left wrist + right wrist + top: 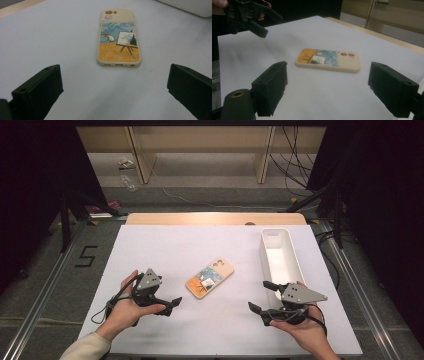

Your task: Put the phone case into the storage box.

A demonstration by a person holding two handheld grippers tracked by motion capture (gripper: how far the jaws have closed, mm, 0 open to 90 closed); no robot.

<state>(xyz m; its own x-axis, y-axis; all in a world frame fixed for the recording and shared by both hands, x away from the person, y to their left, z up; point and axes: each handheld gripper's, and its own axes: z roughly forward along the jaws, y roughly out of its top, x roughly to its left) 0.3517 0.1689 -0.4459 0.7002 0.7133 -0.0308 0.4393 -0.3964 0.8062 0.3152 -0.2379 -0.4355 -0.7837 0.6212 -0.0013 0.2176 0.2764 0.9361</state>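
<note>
A cream phone case [209, 278] with a painted picture of a painter and easel lies flat, picture up, in the middle of the white table top [165, 245]. My left gripper [171, 305] rests left of it, held in a hand, open and holding nothing. In the left gripper view the case [118, 40] lies just beyond the wide-apart jaws of the gripper [114, 72]. My right gripper [259, 295] sits right of the case, also open and bare. Its own view has the case [328, 60] lying crosswise ahead of the gripper [329, 75], with the left gripper [268, 23] farther off.
A long white tray [280, 255] stands along the table's right side, next to the right gripper; its corner [190, 6] shows in the left gripper view. A wooden strip [215, 218] borders the far edge. Cables [295, 170] and shelf legs lie on the floor beyond.
</note>
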